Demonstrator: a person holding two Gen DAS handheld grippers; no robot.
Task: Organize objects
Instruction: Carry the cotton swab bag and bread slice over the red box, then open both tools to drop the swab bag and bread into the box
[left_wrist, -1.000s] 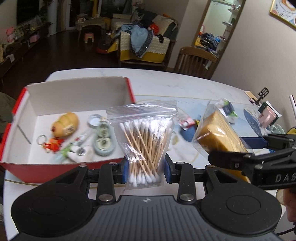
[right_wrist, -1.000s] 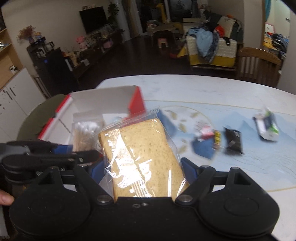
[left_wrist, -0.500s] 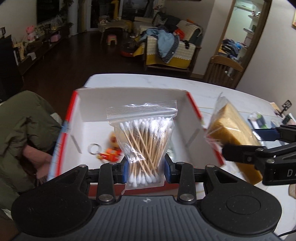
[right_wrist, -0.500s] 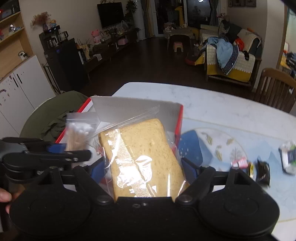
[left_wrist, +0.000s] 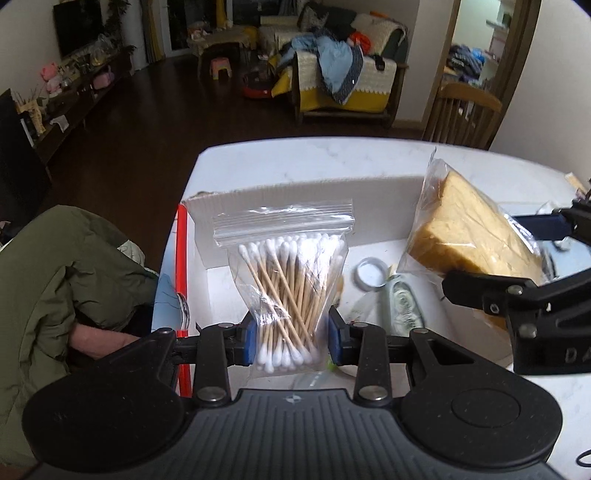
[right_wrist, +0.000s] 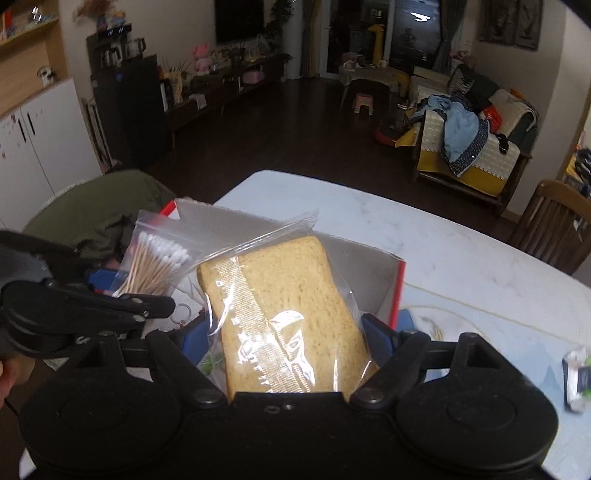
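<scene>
The left gripper (left_wrist: 291, 341) clamped a swab bag (left_wrist: 286, 284); the right gripper (right_wrist: 291, 341) clamped bagged bread (right_wrist: 284, 317), both above the box (left_wrist: 303, 195).

White-tipped tan cotton swabs (left_wrist: 291, 288) in clear plastic; golden-brown bread (right_wrist: 284, 310); red-edged white box (left_wrist: 295, 192); white marbled table (right_wrist: 461, 254).

the swab bag (left_wrist: 284, 236) is clear, glossy plastic around wooden sticks with white cotton tips. the bread (right_wrist: 284, 306) looks porous and rough under shiny crinkled film. the box (left_wrist: 295, 195) is matt cardboard. the surface (right_wrist: 424, 236) is smooth, marble-like. claw bodies are matt black plastic.
</scene>
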